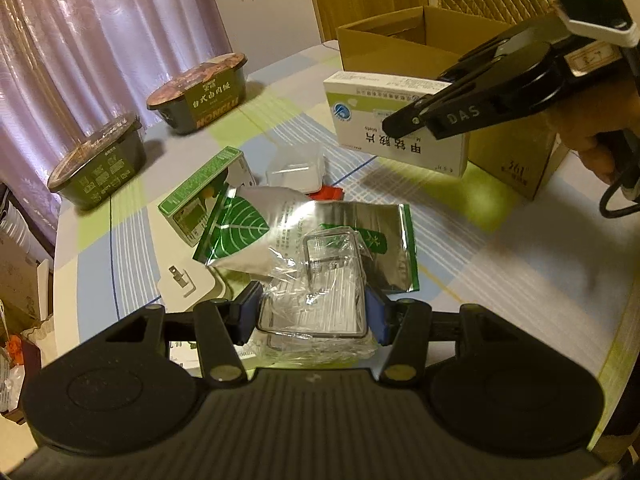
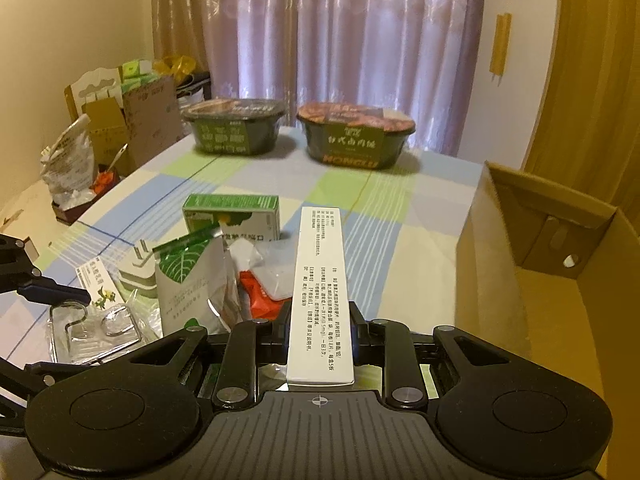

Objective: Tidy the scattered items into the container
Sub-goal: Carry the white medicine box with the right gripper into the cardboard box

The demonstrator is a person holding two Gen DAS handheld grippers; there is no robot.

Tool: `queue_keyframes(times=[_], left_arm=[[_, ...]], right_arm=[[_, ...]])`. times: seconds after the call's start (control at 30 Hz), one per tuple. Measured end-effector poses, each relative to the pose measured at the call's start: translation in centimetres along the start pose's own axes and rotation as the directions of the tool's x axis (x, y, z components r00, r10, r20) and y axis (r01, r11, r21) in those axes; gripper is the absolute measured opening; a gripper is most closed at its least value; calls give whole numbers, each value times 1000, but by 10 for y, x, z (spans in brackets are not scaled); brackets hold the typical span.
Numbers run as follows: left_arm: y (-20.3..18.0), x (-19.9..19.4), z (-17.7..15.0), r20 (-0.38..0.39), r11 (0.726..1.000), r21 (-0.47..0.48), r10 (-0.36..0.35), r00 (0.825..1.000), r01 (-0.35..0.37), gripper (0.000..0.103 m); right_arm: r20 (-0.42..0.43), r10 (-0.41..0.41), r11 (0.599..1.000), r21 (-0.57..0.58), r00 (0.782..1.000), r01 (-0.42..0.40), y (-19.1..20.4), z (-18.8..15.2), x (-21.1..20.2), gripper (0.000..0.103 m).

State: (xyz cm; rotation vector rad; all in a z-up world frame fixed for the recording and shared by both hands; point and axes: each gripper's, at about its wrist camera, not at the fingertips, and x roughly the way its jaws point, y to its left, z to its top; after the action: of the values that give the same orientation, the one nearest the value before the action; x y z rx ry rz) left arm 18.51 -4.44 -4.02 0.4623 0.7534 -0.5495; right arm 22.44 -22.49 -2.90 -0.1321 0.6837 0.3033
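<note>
A clear plastic package (image 1: 312, 304) lies at the near edge of the pile, and my left gripper (image 1: 312, 314) is shut on it, a blue pad pressed against each side. The same package (image 2: 92, 328) shows at the lower left of the right wrist view. My right gripper (image 2: 320, 320) is shut on a white medicine box (image 2: 320, 280), holding it above the table just left of the open cardboard box (image 2: 500, 240). From the left wrist view the medicine box (image 1: 400, 132) hangs in front of the cardboard box (image 1: 400, 40), clasped by the right gripper (image 1: 416, 104).
On the checked cloth lie a green carton (image 1: 200, 196), a silver-green foil pouch (image 1: 256, 236), a red packet (image 1: 330, 192), a small clear tub (image 1: 296, 168) and a white plug (image 1: 186, 280). Two instant-meal bowls (image 1: 200, 92) (image 1: 96, 164) stand near the curtain. Clutter sits past the table's left edge.
</note>
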Motion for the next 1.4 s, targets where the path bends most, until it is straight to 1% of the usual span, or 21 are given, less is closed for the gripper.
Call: queue_keyframes(times=[0.2,0.37,0.47,0.67,0.77,0.87,1.07,1.2,1.3,1.33,1.4], left_arm=[[-13,-5,8,12,999,41,-13,1000,12,49],[-27,-13,28,43,998,59,-24,999,22,49],[-39,-19,46,71,999,32,-44,996,42,49],[-82,-21,98,154,996,44,-90,984,84,49],[-103,-14,125,189,993,44,-119,975,113,49],[-122,-2,147,210,989,48,-149,966,142,49],[-142,32,176,211,984,24,-178,961,177,49],[-153,55,186,194,977,22,-211,958,211,49],[-162,71,189,150,976,20,-218,964,218,50],[-162,73,188,152,977,17,-212,965,212,50],[-161,73,185,162,979,14,-201,966,201,58]], right_arm=[[34,-40,999,6,999,40,-11,5,-31,27],[67,-88,996,14,994,88,-30,6,-67,27],[81,-129,991,36,988,126,-50,3,-90,27],[82,-219,970,122,972,209,-97,-6,-122,27],[59,-265,950,185,962,250,-125,-12,-125,28],[32,-280,923,283,960,260,-153,-21,-119,28],[15,-301,880,389,954,272,-184,-39,-108,28],[-4,-308,869,405,951,284,-199,-48,-104,28],[-12,-308,872,395,951,288,-204,-51,-102,28],[-16,-310,873,392,951,291,-205,-52,-102,28],[-24,-304,873,393,952,288,-205,-55,-97,28]])
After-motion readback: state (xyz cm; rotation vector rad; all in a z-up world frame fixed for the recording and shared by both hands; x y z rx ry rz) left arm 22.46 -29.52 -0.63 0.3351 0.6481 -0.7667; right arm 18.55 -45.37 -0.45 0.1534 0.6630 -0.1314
